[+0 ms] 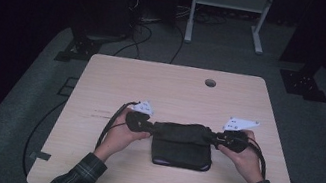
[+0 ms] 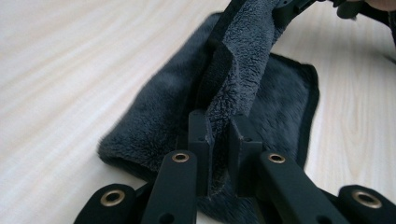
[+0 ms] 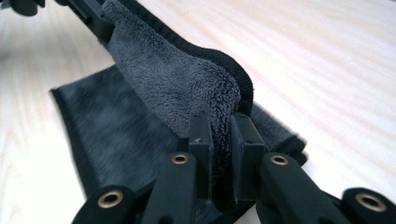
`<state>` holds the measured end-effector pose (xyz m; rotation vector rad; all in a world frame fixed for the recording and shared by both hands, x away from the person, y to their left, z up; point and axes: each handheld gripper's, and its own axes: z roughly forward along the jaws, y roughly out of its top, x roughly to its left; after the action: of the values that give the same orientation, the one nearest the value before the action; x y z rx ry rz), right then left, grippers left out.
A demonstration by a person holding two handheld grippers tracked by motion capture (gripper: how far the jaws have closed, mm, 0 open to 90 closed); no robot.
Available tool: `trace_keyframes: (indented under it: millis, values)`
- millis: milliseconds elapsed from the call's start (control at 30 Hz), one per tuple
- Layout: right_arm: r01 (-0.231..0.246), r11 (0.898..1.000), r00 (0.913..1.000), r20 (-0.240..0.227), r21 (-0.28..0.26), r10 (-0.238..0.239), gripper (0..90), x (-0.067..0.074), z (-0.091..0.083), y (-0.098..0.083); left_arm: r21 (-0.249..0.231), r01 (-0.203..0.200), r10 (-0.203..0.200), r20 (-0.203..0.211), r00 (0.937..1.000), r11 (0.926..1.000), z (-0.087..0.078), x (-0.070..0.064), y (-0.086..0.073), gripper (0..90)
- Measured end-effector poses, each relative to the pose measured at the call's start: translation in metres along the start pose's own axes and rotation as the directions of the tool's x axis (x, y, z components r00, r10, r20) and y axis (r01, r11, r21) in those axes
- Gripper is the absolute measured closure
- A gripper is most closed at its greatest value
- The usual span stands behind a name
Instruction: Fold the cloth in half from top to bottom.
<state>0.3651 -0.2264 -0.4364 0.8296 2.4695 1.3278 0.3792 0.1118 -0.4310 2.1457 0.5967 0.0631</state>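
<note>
A dark grey fleece cloth [image 1: 181, 148] lies folded on the light wooden table [image 1: 172, 85], near its front. My left gripper [image 1: 150, 127] is shut on the cloth's left far corner, and my right gripper [image 1: 211, 136] is shut on the right far corner. Between them the held edge is stretched taut and lifted over the rest of the cloth. In the left gripper view the fleece [image 2: 233, 79] rises from my left gripper [image 2: 220, 140], pinched between its pads. The right gripper view shows the black-hemmed edge [image 3: 187, 79] clamped in my right gripper [image 3: 221, 140].
A round cable hole [image 1: 210, 83] sits near the table's far edge. Cables trail from both grippers off the table's sides. Behind the table stand a white frame [image 1: 228, 11] and dark stands on a grey floor.
</note>
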Motion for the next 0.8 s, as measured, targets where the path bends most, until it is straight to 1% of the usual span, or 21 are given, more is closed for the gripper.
trace_keyframes:
  millis: [67,133,167,200,233,300,367,433,467,533,600,700,767,800]
  values:
    - [-0.008,1.0,0.9999,-0.014,0.009,0.008,79.1,0.004,0.0,-0.006,0.021,0.002,-0.002,0.008,1.0,0.9998,0.004,-0.003,-0.007,80.8]
    - [-0.003,0.999,0.9998,-0.02,0.037,0.004,77.3,0.008,0.002,-0.012,0.044,0.007,-0.008,0.014,0.9999,0.999,0.008,-0.005,-0.013,79.3]
    - [-0.001,0.999,0.9997,-0.023,0.049,0.002,76.1,0.009,0.002,-0.015,0.058,0.008,-0.01,0.021,0.9997,0.9983,0.011,-0.006,-0.017,77.7]
    - [-0.004,0.998,0.9996,-0.027,0.064,0.005,74.4,0.01,0.003,-0.018,0.06,0.011,-0.012,0.022,0.9997,0.9981,0.011,-0.006,-0.018,74.8]
    - [0.002,0.998,0.9996,-0.028,0.068,0.0,73.3,0.011,0.003,-0.019,0.056,0.018,-0.02,0.029,0.9994,0.9983,0.011,-0.007,-0.019,72.5]
    - [0.0,0.998,0.9995,-0.032,0.062,0.001,71.1,0.013,-0.001,-0.02,0.045,0.015,-0.017,0.033,0.9993,0.9988,0.007,-0.009,-0.018,67.6]
    - [-0.005,0.999,0.9994,-0.033,0.039,0.007,69.5,0.014,-0.007,-0.018,0.027,0.006,-0.007,0.037,0.9993,0.9996,0.001,-0.011,-0.014,63.8]
    - [-0.02,1.0,0.9988,-0.044,0.004,0.02,69.5,0.013,-0.015,-0.016,0.003,0.001,-0.002,0.04,0.9992,1.0,-0.007,-0.012,-0.01,61.5]
    - [-0.024,0.999,0.9987,-0.045,-0.021,0.023,69.9,0.013,-0.019,-0.014,-0.009,-0.007,0.008,0.04,0.9992,0.9999,-0.01,-0.011,-0.007,61.2]
    - [-0.032,0.998,0.9988,-0.039,-0.049,0.03,71.7,0.011,-0.024,-0.009,-0.029,-0.01,0.011,0.032,0.9994,0.9995,-0.014,-0.01,-0.003,62.3]
    - [-0.034,0.998,0.9989,-0.034,-0.059,0.032,73.5,0.008,-0.024,-0.005,-0.043,-0.014,0.015,0.014,0.9998,0.999,-0.015,-0.006,0.001,66.2]
    - [-0.026,0.998,0.9996,-0.013,-0.048,0.026,76.2,0.001,-0.015,0.001,-0.051,0.0,0.0,0.0,1.0,0.9987,-0.009,0.003,0.005,70.1]
    - [-0.029,0.999,0.9996,-0.006,-0.045,0.028,77.1,-0.003,-0.008,0.004,-0.042,0.008,-0.008,-0.01,0.9999,0.9991,-0.002,0.01,0.006,70.4]
    - [-0.028,0.999,0.9996,-0.001,-0.032,0.028,77.5,-0.006,-0.004,0.005,-0.039,0.014,-0.015,-0.02,0.9997,0.9991,0.001,0.013,0.006,70.4]
